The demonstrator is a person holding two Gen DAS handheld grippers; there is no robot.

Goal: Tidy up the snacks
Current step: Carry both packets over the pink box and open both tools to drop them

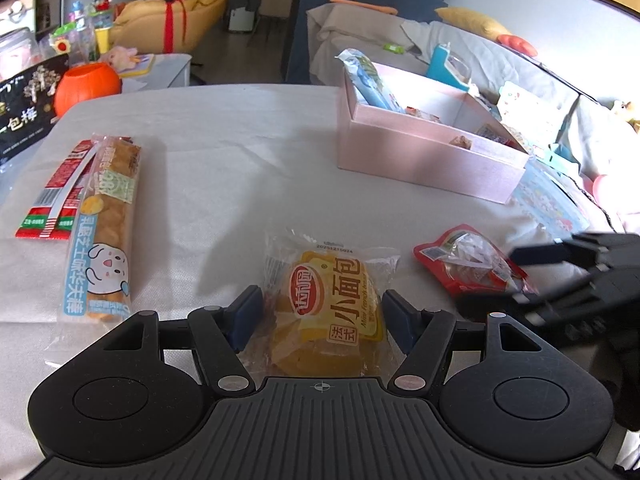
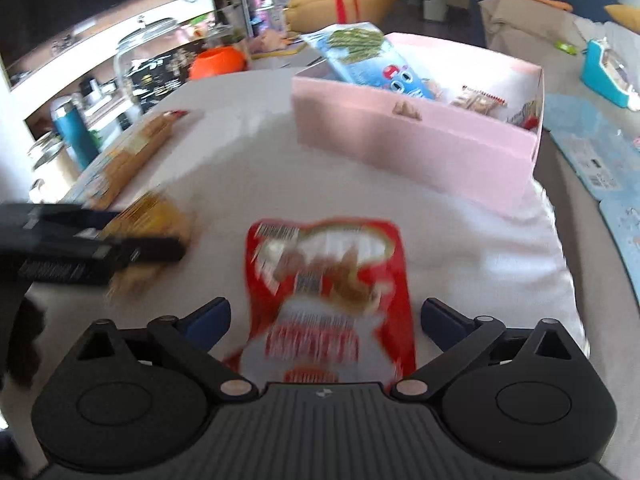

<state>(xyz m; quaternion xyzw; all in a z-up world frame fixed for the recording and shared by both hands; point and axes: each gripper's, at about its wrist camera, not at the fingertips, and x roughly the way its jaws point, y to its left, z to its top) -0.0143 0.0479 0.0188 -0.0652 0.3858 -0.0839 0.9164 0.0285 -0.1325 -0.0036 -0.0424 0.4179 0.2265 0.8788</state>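
Two views, left wrist first: left gripper [image 1: 322, 316] angled down at the counter [image 1: 224, 152], jaws clamped on the yellow bread packet [image 1: 332, 300]. Right wrist: right gripper [image 2: 325, 320] tilted down, jaws apart around the red snack bag [image 2: 332, 288]; pink box [image 2: 412, 148] at one o'clock.

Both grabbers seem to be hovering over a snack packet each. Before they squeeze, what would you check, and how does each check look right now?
1. Yellow bread packet sits between the left gripper fingers: ok.
2. Left pads touching the packet: cannot tell; the wrapper edges reach them.
3. Red snack packet lies between the right gripper fingers: ok, pads clear of it on both sides.
4. Right view sharp enough to judge the grasp: not ok, it is blurred.
5. The two grippers apart from each other: ok, though close.
6. Pink box has free space for more snacks: ok, bare floor shows.
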